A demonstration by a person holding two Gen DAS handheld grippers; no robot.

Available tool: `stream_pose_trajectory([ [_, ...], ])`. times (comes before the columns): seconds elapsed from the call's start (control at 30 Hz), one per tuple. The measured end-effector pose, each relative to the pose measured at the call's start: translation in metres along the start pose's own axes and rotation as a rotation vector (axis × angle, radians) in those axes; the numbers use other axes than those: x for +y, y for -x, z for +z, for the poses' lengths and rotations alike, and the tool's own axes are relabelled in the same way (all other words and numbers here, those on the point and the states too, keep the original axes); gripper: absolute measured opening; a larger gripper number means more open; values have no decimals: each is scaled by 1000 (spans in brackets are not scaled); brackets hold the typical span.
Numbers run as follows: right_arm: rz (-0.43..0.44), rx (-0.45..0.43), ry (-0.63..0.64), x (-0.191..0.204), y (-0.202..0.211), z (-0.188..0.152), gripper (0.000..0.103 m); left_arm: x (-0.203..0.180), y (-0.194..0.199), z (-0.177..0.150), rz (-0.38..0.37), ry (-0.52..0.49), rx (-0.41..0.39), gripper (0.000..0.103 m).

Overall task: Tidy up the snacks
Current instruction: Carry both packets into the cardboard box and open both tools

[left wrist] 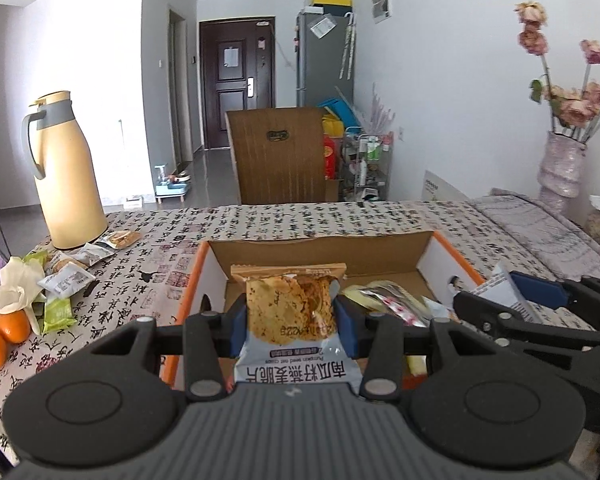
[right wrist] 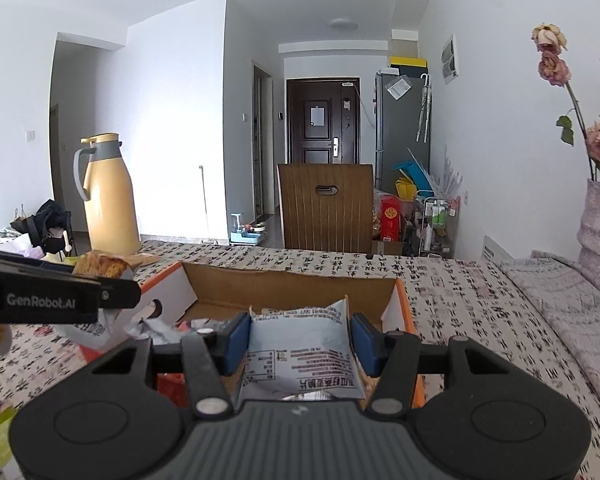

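My left gripper (left wrist: pixel 291 320) is shut on an oat crisp packet (left wrist: pixel 290 308) with a clear window, held upright over the near left part of an open cardboard box (left wrist: pixel 320 250) with orange edges. Several snack packets (left wrist: pixel 388 300) lie inside the box. My right gripper (right wrist: pixel 298 344) is shut on a white snack packet (right wrist: pixel 300 354), printed back up, over the same box (right wrist: pixel 284 286). The right gripper also shows in the left wrist view (left wrist: pixel 532 300). The left gripper appears at the left of the right wrist view (right wrist: pixel 112 284).
A yellow thermos jug (left wrist: pixel 66 172) stands at the table's far left. Loose snack packets (left wrist: pixel 66 280), oranges (left wrist: pixel 4 334) and a white flower lie left of the box. A brown chair (left wrist: pixel 278 156) stands behind the table. A vase of dried roses (left wrist: pixel 562 168) stands at the right.
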State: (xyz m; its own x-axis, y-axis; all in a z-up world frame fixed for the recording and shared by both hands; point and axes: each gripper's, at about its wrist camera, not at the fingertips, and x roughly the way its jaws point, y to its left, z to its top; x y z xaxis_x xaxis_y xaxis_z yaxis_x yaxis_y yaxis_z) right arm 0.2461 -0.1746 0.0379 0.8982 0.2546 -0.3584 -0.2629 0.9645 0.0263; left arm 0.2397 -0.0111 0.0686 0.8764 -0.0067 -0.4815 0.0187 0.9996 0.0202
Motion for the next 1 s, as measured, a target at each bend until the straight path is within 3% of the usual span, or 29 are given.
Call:
stream_pose_trajectory([
  [0.33, -15, 32, -22, -9, -56, 4, 54, 16, -44, 3, 34, 41, -5, 45],
  [0.7, 23, 88, -53, -17, -74, -17, 55, 25, -72, -16, -2, 46, 52, 46],
  [0.73, 22, 91, -54, -17, -74, -18, 56, 24, -72, -16, -1, 44, 50, 50],
  [0.83, 19, 87, -63, -19, -72, -19, 62, 23, -68, -17, 5, 47, 28, 76],
  [0.93, 10, 74, -77, -23, -70, -18, 85, 23, -63, -16, 8, 51, 5, 88],
  [1.0, -2, 67, -87, -25, -68, -18, 100, 24, -62, -16, 18, 58, -4, 103],
])
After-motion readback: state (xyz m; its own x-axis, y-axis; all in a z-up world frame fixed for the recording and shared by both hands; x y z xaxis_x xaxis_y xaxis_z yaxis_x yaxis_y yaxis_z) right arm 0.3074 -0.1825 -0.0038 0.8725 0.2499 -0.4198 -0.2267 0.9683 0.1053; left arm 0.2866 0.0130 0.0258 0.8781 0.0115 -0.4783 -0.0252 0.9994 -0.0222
